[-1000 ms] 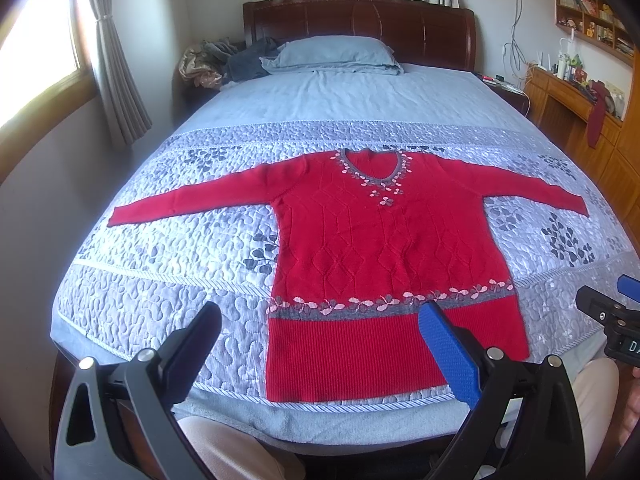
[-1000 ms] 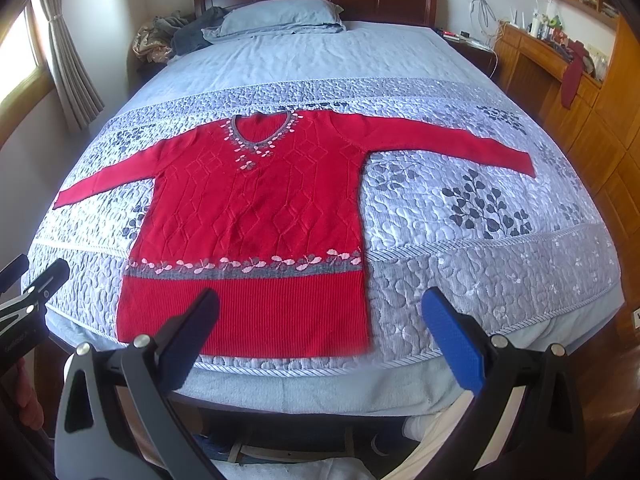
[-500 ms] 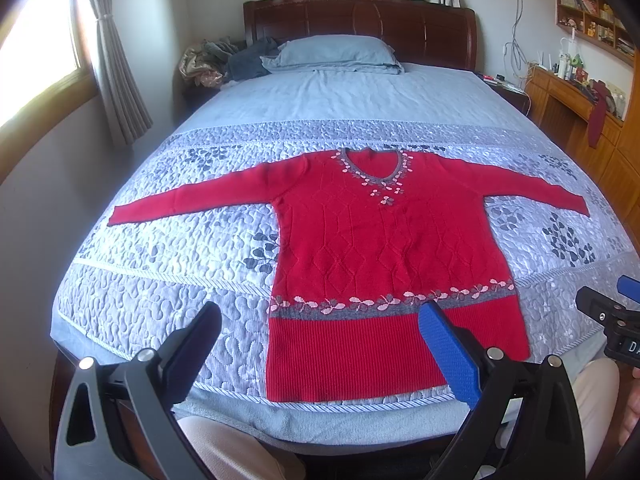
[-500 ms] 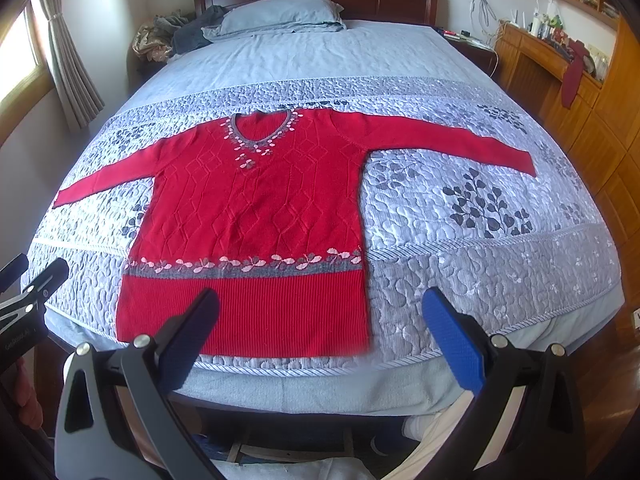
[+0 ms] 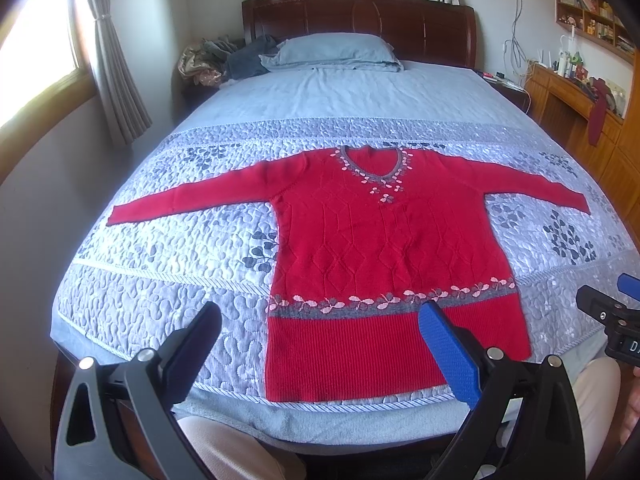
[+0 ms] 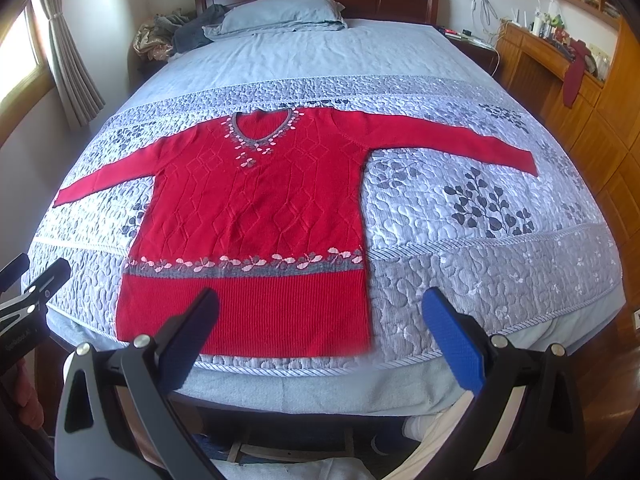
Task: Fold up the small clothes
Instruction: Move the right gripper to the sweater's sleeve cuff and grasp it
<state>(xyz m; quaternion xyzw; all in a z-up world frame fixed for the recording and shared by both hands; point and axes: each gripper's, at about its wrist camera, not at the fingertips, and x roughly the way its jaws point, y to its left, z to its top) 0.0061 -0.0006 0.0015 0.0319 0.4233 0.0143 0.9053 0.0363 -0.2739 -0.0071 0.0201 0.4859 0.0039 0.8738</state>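
A red knitted sweater [image 5: 384,248] [image 6: 256,216] lies flat and face up on the quilted bed, both sleeves spread out sideways, hem toward me. Its neckline and a grey band above the hem carry pink flower trim. My left gripper [image 5: 320,320] hovers open above the foot of the bed, over the hem's left half, holding nothing. My right gripper [image 6: 320,308] is open too, above the hem's right corner, with nothing between its fingers. The right gripper's body [image 5: 612,320] shows at the right edge of the left wrist view.
The grey-blue quilt [image 5: 168,264] covers the near half of the bed; a pillow [image 5: 332,50] and a clothes pile [image 5: 224,60] sit by the wooden headboard. Wooden cabinets and a shelf [image 6: 580,80] line the right wall. A window with a curtain [image 5: 116,80] is at left. A person's trouser legs [image 5: 224,456] are below.
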